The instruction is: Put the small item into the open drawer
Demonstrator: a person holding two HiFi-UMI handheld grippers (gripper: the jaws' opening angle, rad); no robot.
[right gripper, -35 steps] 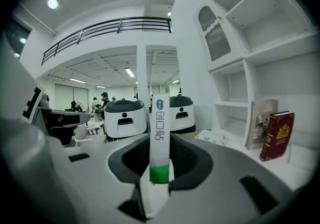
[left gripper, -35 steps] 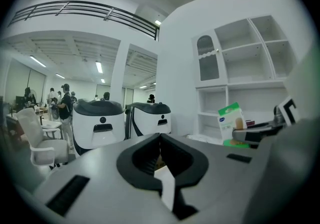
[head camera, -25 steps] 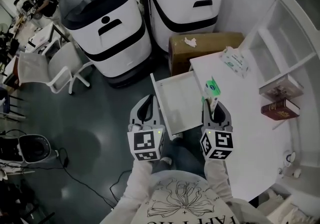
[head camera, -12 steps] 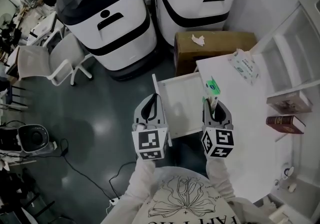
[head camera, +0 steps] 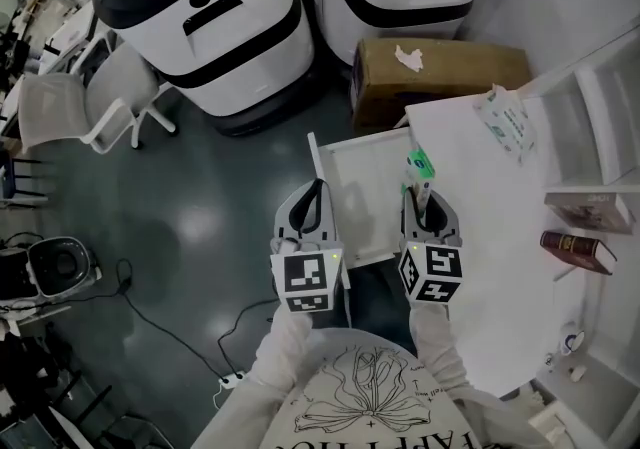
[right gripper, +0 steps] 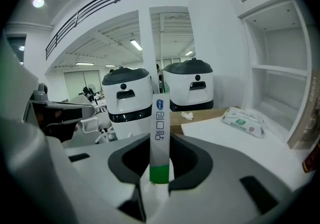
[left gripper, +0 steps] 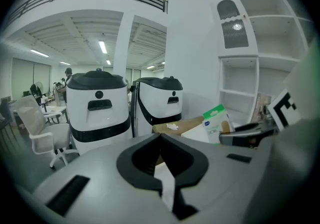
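Note:
The open white drawer [head camera: 362, 187] sticks out from the white desk [head camera: 500, 237] toward me. My right gripper [head camera: 418, 193] is shut on a small white box with a green end [head camera: 420, 168], held upright at the drawer's right edge. In the right gripper view the box [right gripper: 159, 118] stands between the jaws of the right gripper [right gripper: 160, 140]. My left gripper [head camera: 314, 185] hovers over the drawer's left wall. Its jaws meet at the tips with nothing in them [left gripper: 160, 135]. From the left gripper view the box [left gripper: 216, 122] shows off to the right.
Two large white and black machines [head camera: 200, 17] stand beyond the drawer, with a cardboard box [head camera: 440, 72] beside them. A pack of wet wipes [head camera: 505, 119] lies on the desk. Books [head camera: 578, 247] and a white shelf unit [head camera: 600, 107] are at the right. A white chair [head camera: 80, 102] stands far left.
The head view has tilted, so the scene sits lower in the frame. Both grippers keep their stance by the drawer, and the right one still holds the box.

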